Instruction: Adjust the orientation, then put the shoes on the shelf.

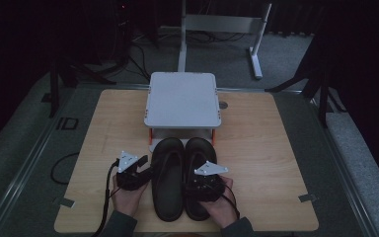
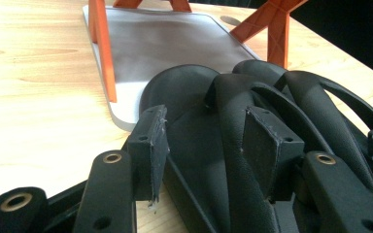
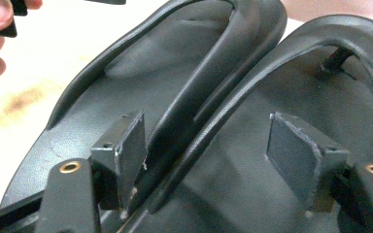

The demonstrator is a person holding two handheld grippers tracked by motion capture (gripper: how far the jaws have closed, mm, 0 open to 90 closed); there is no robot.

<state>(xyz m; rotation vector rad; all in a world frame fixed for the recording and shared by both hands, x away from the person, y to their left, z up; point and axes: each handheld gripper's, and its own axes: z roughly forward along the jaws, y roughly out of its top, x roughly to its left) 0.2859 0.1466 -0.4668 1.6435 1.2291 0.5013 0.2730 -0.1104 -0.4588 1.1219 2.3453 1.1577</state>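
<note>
Nearest the cam, L gripper [image 2: 201, 155] has its jaws apart around the outer edge of the left sandal [image 1: 168, 177], pads not pressing; R gripper [image 3: 213, 155] is likewise open, straddling the straps where the left sandal meets the right sandal [image 1: 200, 170]. Both sandals lie flat side by side on the table [image 1: 266, 148], long axes running away from the person, toes prob. toward the white stand [image 1: 182, 98] just past the fingertips, though the dim high view makes that hard to confirm.
</note>
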